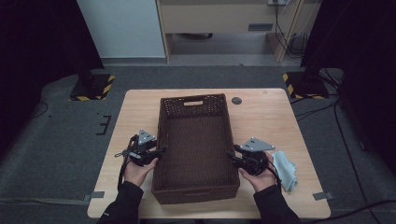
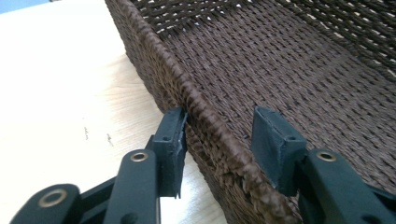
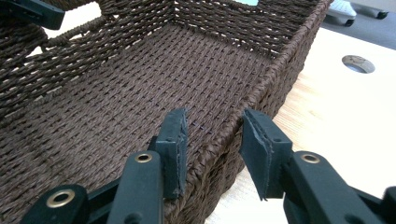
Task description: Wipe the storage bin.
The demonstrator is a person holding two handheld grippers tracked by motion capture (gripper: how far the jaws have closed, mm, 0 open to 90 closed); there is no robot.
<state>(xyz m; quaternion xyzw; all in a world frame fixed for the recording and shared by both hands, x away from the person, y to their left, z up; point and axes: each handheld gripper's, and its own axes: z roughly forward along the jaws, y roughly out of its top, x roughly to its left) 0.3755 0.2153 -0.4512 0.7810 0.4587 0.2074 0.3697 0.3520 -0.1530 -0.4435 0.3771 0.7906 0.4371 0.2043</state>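
Observation:
A dark brown woven basket (image 1: 160,126) with nothing in it stands lengthwise in the middle of the light wooden table (image 1: 135,107). My left gripper (image 1: 159,151) sits at the basket's left wall. In the left gripper view its jaws (image 2: 219,140) straddle the rim (image 2: 187,88): the outer pad (image 2: 173,135) rests against the weave, while the inner pad (image 2: 271,140) stands off it. My right gripper (image 1: 232,157) is at the right wall. Its jaws (image 3: 212,144) stand on either side of that rim (image 3: 280,70), with gaps at both pads. Both are open.
A pale blue cloth (image 1: 285,169) lies crumpled on the table just right of my right hand. A round cable hole (image 1: 236,100) is set in the tabletop beyond the basket's far right corner. The basket's far end wall has a handle slot (image 1: 193,102).

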